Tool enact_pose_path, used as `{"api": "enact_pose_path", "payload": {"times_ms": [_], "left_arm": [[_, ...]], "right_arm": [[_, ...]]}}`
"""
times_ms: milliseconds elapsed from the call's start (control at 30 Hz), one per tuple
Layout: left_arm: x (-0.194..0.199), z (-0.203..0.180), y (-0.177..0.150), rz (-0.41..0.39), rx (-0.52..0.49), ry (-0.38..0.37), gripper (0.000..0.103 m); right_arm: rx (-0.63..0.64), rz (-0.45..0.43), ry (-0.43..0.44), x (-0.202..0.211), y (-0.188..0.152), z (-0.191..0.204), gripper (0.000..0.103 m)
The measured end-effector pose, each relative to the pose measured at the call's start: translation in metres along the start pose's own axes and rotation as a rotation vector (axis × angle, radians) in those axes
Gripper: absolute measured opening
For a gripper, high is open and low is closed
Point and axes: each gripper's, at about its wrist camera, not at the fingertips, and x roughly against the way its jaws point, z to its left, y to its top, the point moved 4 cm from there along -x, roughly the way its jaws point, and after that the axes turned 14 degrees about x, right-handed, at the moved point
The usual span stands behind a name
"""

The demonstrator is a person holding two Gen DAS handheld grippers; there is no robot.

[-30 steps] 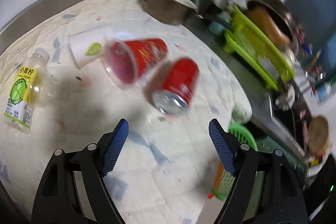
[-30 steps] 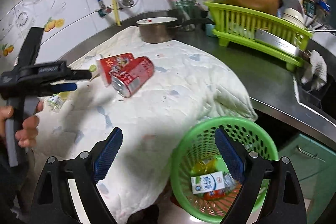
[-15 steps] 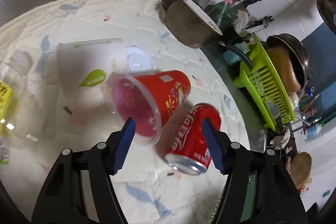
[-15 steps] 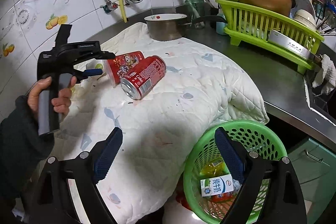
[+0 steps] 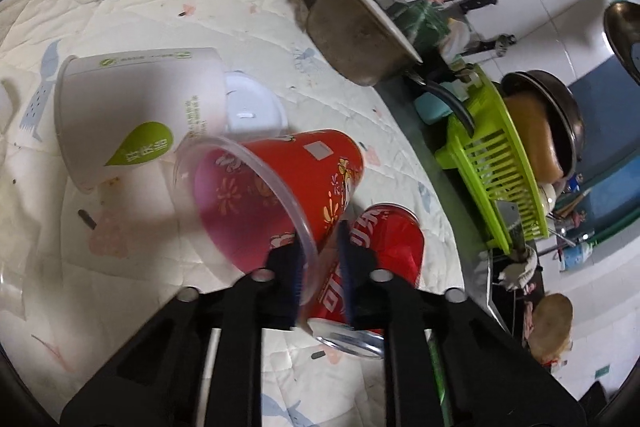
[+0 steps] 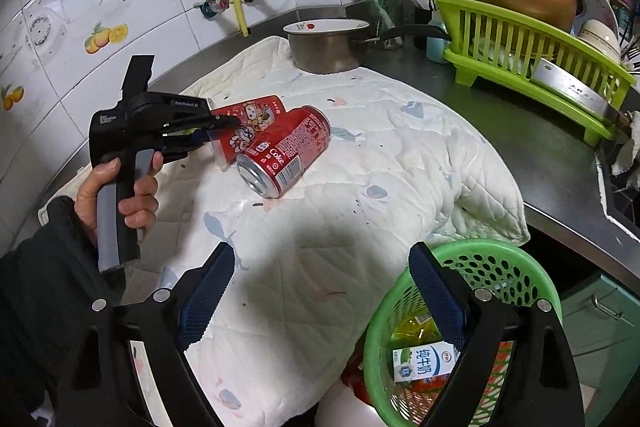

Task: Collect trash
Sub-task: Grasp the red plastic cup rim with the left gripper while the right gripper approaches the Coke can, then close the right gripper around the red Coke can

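Two pads of the left tool (image 5: pixel 320 259) now pinch the clear rim of the red plastic cup (image 5: pixel 280 195); a second ago they stood wide apart above the quilt, and the jaws have just been closing with that rim between them. The cup lies on its side on the quilted pad (image 6: pixel 360 167) covering the surface, touching the red Coke can (image 6: pixel 284 151), which also lies on its side. A white paper cup (image 5: pixel 136 111) lies just behind them. Since the earlier frame the left tool has come forward and down to the cup. In the right wrist view the person's left hand (image 6: pixel 120 187) grips the handle, the tool reaching toward the cup. The right tool (image 6: pixel 320 291) hangs with its jaws wide apart and empty, near the green basket (image 6: pixel 500 267) holding a milk carton (image 6: pixel 424 367).
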Motion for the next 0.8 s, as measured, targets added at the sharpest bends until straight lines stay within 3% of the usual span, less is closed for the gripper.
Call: {"api": "enact_pose_path", "payload": {"times_ms": [133,533,800], "left_arm": [[0.01,-0.004,-0.005,-0.024,-0.034,-0.014,0.004],[0.091,0.001,-0.022,-0.14,-0.074,-0.033,0.004],[0.147,0.02,-0.031,-0.224,-0.063,-0.047,0.004]], "right_arm": [[-0.01,0.006,0.011,-0.008,0.007,0.0,0.086],[-0.059,0.016,0.089,-0.045,0.056,0.001,0.077],[-0.194,0.099,0.179,-0.103,0.097,0.005,0.076]]}}
